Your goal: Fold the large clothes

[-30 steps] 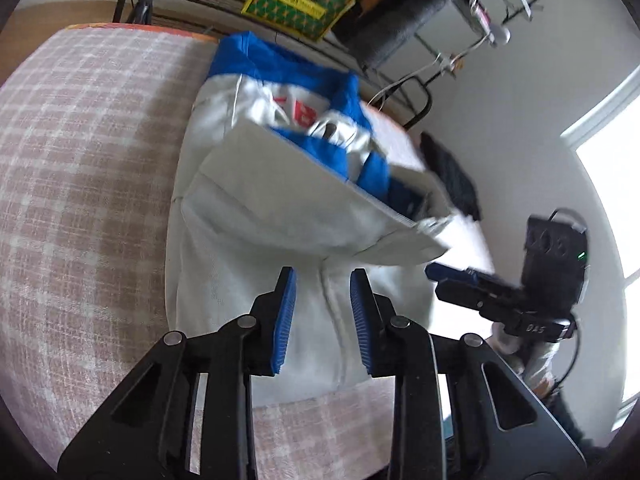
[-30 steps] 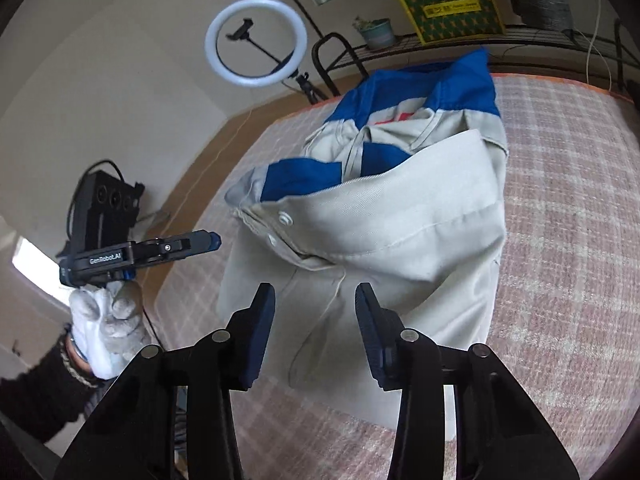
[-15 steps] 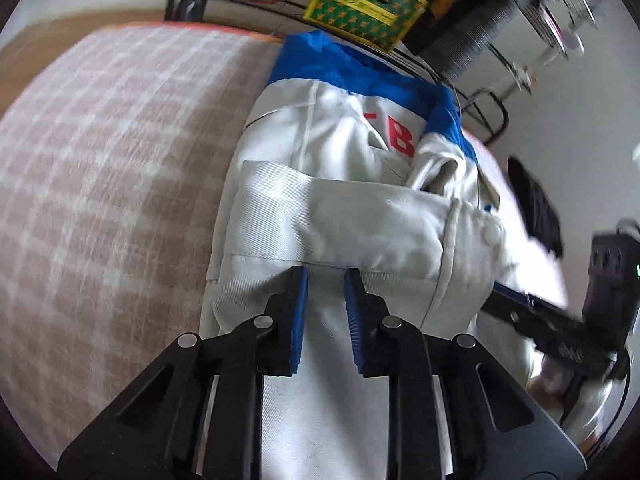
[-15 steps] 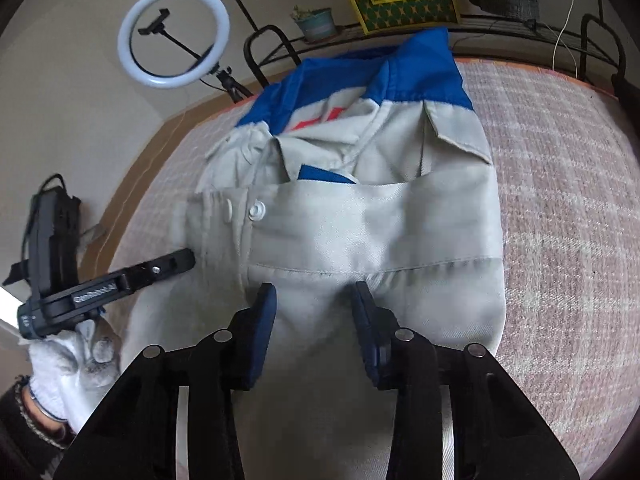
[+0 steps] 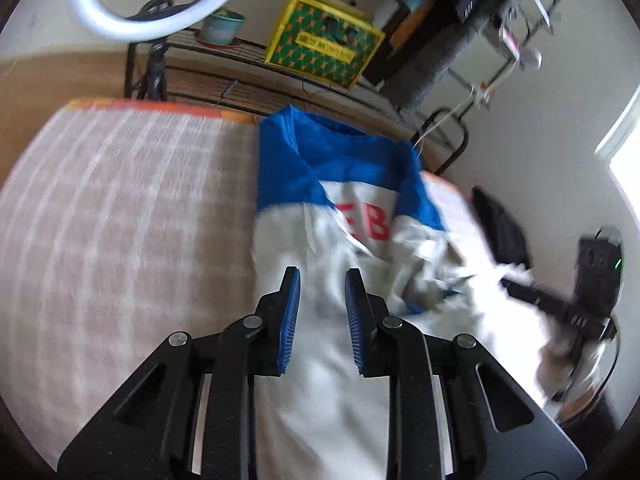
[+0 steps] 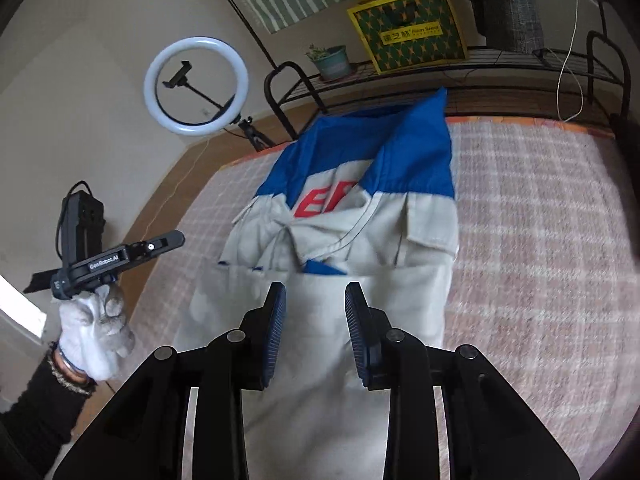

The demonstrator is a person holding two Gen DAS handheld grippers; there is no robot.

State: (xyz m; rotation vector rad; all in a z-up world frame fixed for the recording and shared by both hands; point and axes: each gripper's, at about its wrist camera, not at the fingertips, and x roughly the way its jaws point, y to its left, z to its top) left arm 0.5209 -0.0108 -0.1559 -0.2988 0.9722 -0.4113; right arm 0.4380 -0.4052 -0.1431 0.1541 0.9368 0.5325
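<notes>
**Grey-and-blue work jacket lies on the checked bed, both tongs empty above it**

The bed (image 6: pixel 540 216) is the largest thing: a broad surface under a woven cover of pale pink and white checks, with an orange edge at its far end. Down the middle of the bed lies the jacket (image 6: pixel 404 264), a stiff, pale grey cotton twill with a blue yoke and collar at the far end. Its near part is folded up over the chest, making a flat oblong. Red block letters show below the collar; only "EB" can be read.

Beyond the bed's far edge stands a black wire rack (image 6: pixel 500 64). On it sit a yellow box (image 6: pixel 408 26) printed with green stars, its small label too fine to read, and a green pot (image 6: pixel 332 62).

The left tongs (image 5: pixel 320 276) stand apart over the jacket's near part, gripping nothing. The right tongs (image 6: pixel 315 288) are opening, nothing between the ribbed blue pads (image 6: pixel 276 332). The left handle reads "GenRobot.AI".
</notes>
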